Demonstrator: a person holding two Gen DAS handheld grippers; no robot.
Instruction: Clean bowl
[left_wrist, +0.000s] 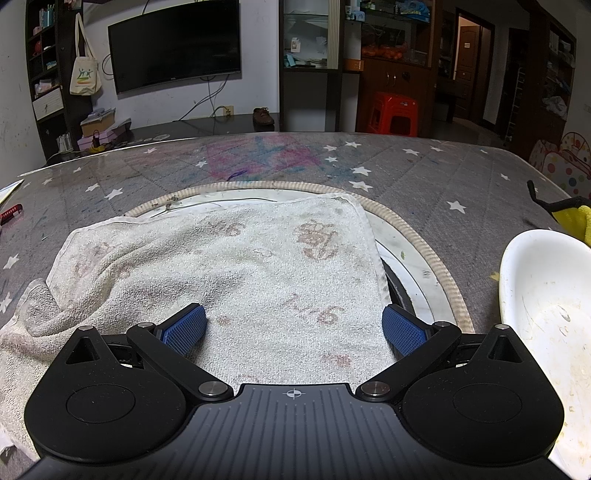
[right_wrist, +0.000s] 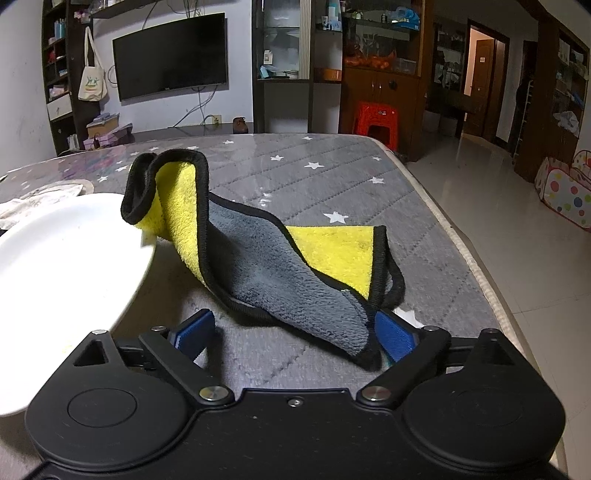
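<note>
**Both grippers stand open beside a soiled bowl**

Left wrist view: the left gripper (left_wrist: 293, 326) hangs over a stained white towel (left_wrist: 229, 266), its 2 blue pads spread wide and gripping nothing. The towel fills the space between the jaws and runs ahead of them, draped across a round white disc with a woven rim (left_wrist: 436, 266) that shows just beyond the right-hand jaw. Farther out past that jaw, at the frame's edge, sits the white bowl (left_wrist: 546, 306), its inside flecked with yellowish residue. All rest on a grey star-print table cover (left_wrist: 424, 173).

Right wrist view: the right gripper (right_wrist: 293, 332) is likewise spread wide, closed on nothing. A yellow-and-grey cloth (right_wrist: 266, 266) with black edging lies crumpled ahead of the jaws; its near corner droops between them, close against the right-hand pad (right_wrist: 393, 338), though contact cannot be told. Its far end lies against the rim of the bowl (right_wrist: 66, 251), which sits outside and ahead of the left-hand jaw.
</note>
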